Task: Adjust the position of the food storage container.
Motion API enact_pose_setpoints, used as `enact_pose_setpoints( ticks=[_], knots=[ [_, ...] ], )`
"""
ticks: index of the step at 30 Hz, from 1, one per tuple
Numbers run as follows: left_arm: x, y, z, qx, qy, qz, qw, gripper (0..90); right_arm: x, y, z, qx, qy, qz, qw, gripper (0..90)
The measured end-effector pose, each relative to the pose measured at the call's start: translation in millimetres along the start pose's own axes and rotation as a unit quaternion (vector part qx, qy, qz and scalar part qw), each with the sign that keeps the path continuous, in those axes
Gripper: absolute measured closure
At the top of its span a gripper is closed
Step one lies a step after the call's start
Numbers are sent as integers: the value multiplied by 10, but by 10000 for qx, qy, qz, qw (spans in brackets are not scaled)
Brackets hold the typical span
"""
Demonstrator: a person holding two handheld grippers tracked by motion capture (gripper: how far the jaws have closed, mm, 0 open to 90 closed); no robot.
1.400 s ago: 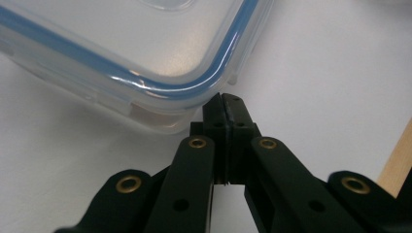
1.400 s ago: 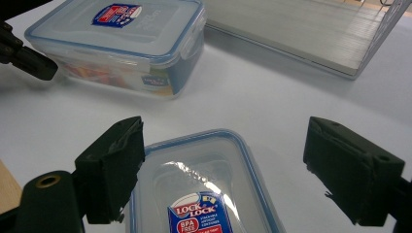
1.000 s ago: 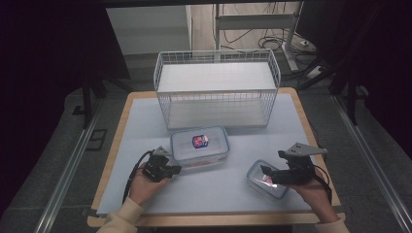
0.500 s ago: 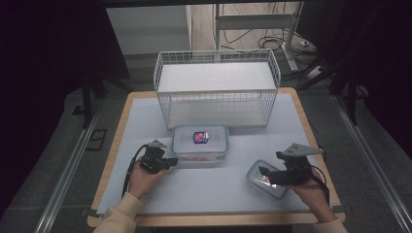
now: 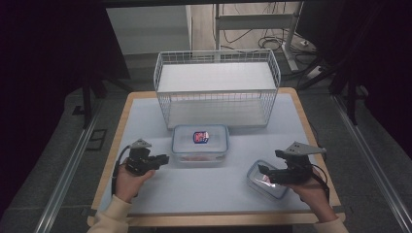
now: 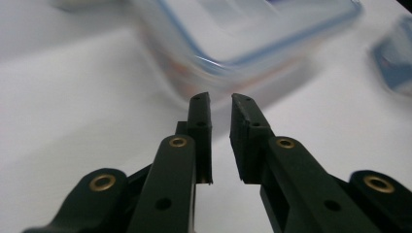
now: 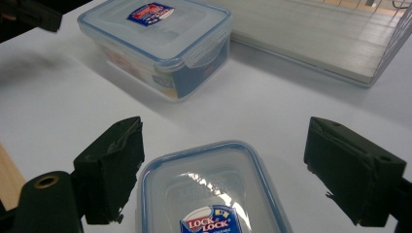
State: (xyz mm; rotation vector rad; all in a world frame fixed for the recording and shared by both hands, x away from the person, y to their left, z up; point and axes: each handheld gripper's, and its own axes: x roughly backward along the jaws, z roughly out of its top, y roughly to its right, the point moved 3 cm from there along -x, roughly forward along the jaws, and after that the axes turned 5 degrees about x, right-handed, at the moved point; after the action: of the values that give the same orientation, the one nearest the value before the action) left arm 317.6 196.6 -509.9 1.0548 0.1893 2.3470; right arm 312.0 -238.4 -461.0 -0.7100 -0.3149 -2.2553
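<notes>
My left gripper (image 6: 221, 99) has just been parting its jaws; a narrow gap stands between the tips, with nothing in it. Just beyond them sits a clear box (image 6: 243, 43) with a blue-edged lid, blurred, on the white table (image 6: 73, 121). At the far right edge shows part of a second, bluish box (image 6: 396, 60)

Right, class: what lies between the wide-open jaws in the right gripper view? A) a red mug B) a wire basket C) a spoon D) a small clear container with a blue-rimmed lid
D: the small lidded container lies on the table between the right gripper's spread jaws.
</notes>
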Motion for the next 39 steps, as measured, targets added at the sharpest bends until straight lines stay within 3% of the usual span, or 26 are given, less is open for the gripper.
enact_pose_setpoints(
  ticks=[1, 2, 3, 6, 11, 21, 29, 35, 39],
  knots=[
    [32, -107, 61, 188, 122, 84, 9997, 826, 0, 0, 6, 10, 5, -16, 10000, 146],
    [32, -107, 61, 188, 122, 84, 9997, 846, -4, -2, 13, 15, 25, -19, 10000, 146],
    [14, -221, 128, 253, 164, 260, 9992, 870, -6, -4, 20, 32, 30, -29, 10000, 146],
    [-48, -337, 220, 418, 155, 197, 9988, 899, -14, -12, 39, 61, 34, -36, 10000, 146],
    [-214, -439, 361, 502, 62, 270, 9984, 900, -34, 1, 46, 79, 20, -74, 9999, 146],
    [-636, -362, 443, 327, -436, 150, 9984, 900, -14, 23, 37, 82, 17, -106, 9999, 146],
    [-691, -384, 454, 457, -366, 8, 9983, 900, -3, 40, 40, 62, 14, -152, 9999, 147],
    [-753, -256, 458, 390, -424, -144, 9982, 900, -23, 33, 64, 80, 9, -142, 9999, 147],
    [-795, -214, 476, 369, -406, -136, 9984, 900, -41, 29, 75, 96, -3, -139, 9999, 147]
  ],
)
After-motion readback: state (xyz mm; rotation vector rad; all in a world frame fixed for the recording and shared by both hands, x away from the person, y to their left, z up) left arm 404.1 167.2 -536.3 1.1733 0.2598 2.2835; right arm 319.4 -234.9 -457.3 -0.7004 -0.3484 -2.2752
